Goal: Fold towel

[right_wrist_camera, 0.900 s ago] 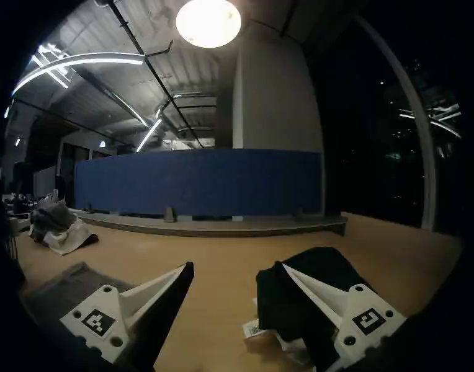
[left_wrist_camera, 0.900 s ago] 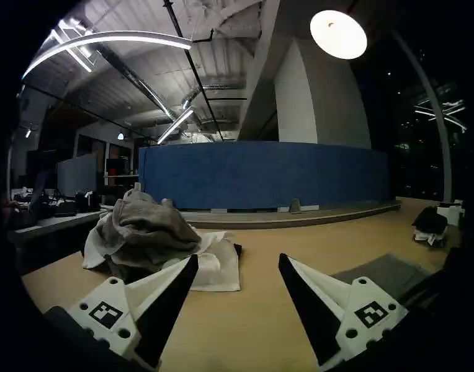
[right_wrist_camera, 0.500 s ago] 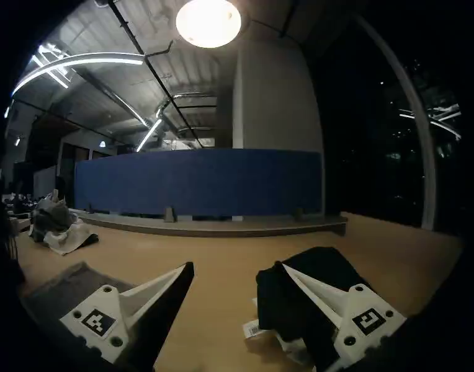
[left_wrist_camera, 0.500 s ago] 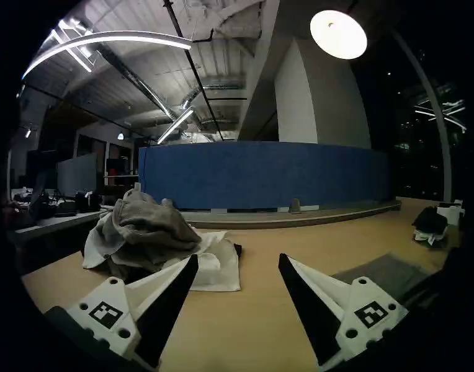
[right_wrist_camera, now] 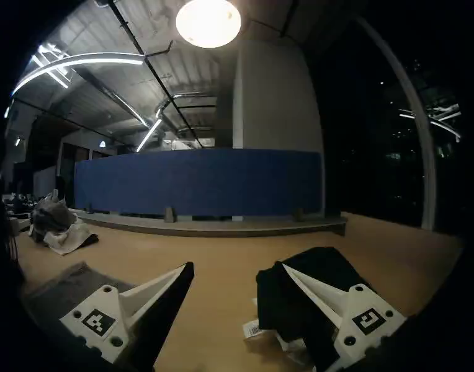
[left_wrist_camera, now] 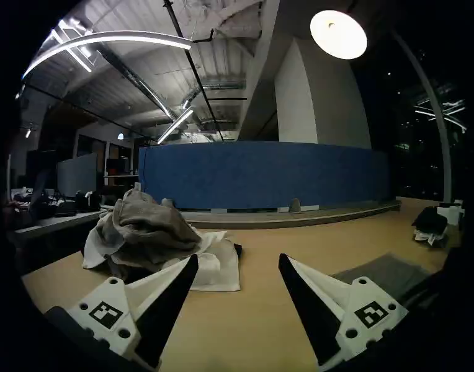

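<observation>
Grippers: left gripper (left_wrist_camera: 237, 255) and right gripper (right_wrist_camera: 236, 265) both spread, empty, low over table (left_wrist_camera: 249, 322). Grey towel (left_wrist_camera: 386, 268) lies flat between them. Recommend pinching near corners squarely, lifting evenly before folding. Keep clear of pile (left_wrist_camera: 150, 239).

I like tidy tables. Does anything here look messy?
Yes. The towel pile on the table is crumpled in a heap, grey cloth over white, not folded. The grey towel beside it lies flat.
</observation>
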